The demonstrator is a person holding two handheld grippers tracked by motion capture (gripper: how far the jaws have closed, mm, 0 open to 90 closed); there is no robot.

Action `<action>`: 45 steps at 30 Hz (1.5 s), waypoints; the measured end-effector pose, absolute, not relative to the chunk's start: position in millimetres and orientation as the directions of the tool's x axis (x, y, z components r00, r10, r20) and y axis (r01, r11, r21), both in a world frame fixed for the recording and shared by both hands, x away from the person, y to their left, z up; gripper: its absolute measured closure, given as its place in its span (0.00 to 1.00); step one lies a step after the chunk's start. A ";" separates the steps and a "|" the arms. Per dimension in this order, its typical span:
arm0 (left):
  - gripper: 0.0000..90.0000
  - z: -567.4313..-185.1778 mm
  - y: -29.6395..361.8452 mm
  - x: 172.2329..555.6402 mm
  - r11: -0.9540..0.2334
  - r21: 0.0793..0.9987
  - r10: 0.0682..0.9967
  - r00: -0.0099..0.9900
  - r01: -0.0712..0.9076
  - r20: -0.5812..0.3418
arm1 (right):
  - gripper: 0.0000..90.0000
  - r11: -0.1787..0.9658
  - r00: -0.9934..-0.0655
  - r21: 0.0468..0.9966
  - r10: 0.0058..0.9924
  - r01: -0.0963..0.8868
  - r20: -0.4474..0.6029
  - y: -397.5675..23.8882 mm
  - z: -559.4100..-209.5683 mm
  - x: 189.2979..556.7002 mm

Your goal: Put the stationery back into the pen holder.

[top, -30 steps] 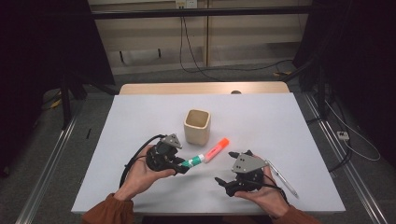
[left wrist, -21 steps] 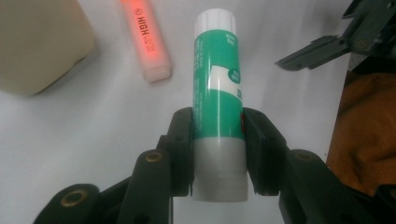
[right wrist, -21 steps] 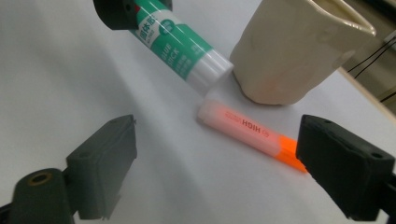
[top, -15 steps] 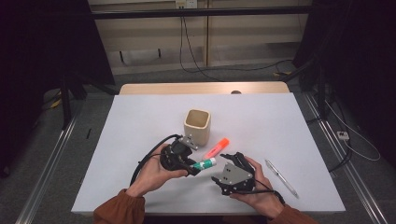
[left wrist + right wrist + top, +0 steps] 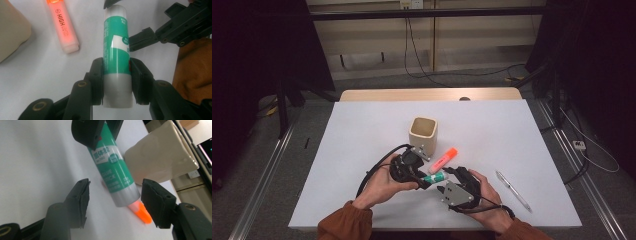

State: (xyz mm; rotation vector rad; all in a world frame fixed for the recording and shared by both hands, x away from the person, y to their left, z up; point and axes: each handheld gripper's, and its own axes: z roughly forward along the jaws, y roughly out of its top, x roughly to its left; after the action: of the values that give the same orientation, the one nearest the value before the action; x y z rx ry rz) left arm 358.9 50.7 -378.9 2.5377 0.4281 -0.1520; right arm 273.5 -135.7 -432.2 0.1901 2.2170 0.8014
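A green-and-white glue stick [image 5: 434,177] [image 5: 116,50] [image 5: 112,170] is held just above the table, near its front edge. My left gripper [image 5: 422,179] [image 5: 116,75] is shut on the stick's grey end. My right gripper [image 5: 448,176] [image 5: 113,205] faces it from the right. Its jaws have just been closing and stand on either side of the stick's free end, with a gap showing on each side. An orange highlighter [image 5: 443,160] [image 5: 63,27] [image 5: 141,213] lies on the table just beyond the stick.
A beige square cup [image 5: 423,132] [image 5: 160,160] stands upright behind the highlighter, near the middle of the white table [image 5: 362,135]. A silver pen [image 5: 513,190] lies at the front right. Cables trail from both grippers towards the person.
Both hands have come together at the table's front. The left gripper carried the glue stick rightward, and the right gripper's jaws narrowed around the stick's free end.
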 end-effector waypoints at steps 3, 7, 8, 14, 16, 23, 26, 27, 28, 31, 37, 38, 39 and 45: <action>0.73 -378.9 50.5 359.5 -0.795 0.506 0.269 0.942 0.335 -0.201 | 0.49 0.797 -0.694 0.590 0.354 -0.126 -0.627 -134.0 -431.7 274.8; 0.73 -379.9 48.5 359.7 -0.799 0.501 0.264 0.943 0.332 -0.203 | 0.52 0.807 -0.693 0.570 0.323 -0.154 -0.645 -129.8 -433.0 275.6; 0.73 -380.1 48.0 359.8 -0.802 0.497 0.264 0.943 0.332 -0.205 | 0.52 0.809 -0.695 0.566 0.316 -0.157 -0.645 -128.9 -433.2 275.4; 0.73 -382.8 44.2 360.3 -0.799 0.495 0.265 0.939 0.341 -0.218 | 0.60 0.820 -0.686 0.532 0.264 -0.210 -0.678 -125.9 -432.9 274.9; 0.73 -383.1 43.4 360.8 -0.804 0.490 0.264 0.940 0.337 -0.214 | 0.63 0.822 -0.687 0.531 0.265 -0.206 -0.677 -125.4 -432.7 273.5; 0.73 -383.7 42.3 361.3 -0.788 0.505 0.272 0.935 0.353 -0.228 | 0.67 0.835 -0.680 0.502 0.234 -0.225 -0.695 -127.4 -432.9 272.9; 0.73 -383.6 42.6 361.1 -0.783 0.509 0.276 0.933 0.357 -0.230 | 0.71 0.833 -0.683 0.506 0.236 -0.224 -0.691 -126.3 -434.5 271.8; 0.73 -383.7 42.8 360.9 -0.782 0.510 0.278 0.933 0.358 -0.230 | 0.72 0.832 -0.686 0.506 0.232 -0.228 -0.690 -126.2 -435.1 272.1; 0.73 -383.7 43.2 361.2 -0.780 0.512 0.277 0.932 0.359 -0.232 | 0.72 0.830 -0.691 0.511 0.235 -0.223 -0.684 -126.0 -435.9 271.7; 0.72 -384.5 44.8 361.1 -0.769 0.519 0.289 0.927 0.374 -0.240 | 0.74 0.829 -0.704 0.512 0.225 -0.225 -0.673 -126.2 -437.2 272.0; 0.66 -385.1 50.1 361.9 -0.726 0.557 0.321 0.915 0.404 -0.245 | 0.74 0.814 -0.716 0.546 0.261 -0.197 -0.648 -128.5 -436.1 273.6; 0.63 -384.2 51.5 361.5 -0.725 0.559 0.327 0.915 0.403 -0.236 | 0.74 0.808 -0.718 0.557 0.272 -0.191 -0.640 -129.0 -436.0 274.0; 0.62 -383.3 53.3 361.7 -0.722 0.566 0.327 0.917 0.399 -0.229 | 0.74 0.805 -0.718 0.565 0.282 -0.183 -0.636 -129.9 -435.7 274.3; 0.47 -380.8 63.1 361.6 -0.673 0.608 0.370 0.903 0.422 -0.217 | 0.74 0.769 -0.742 0.628 0.352 -0.118 -0.571 -137.2 -432.9 278.4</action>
State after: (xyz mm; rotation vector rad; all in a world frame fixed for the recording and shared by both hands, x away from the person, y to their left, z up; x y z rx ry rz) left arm 361.6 63.1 -380.8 2.3767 0.5631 -0.0988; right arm 278.4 -137.2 -432.9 0.1735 2.2549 0.8612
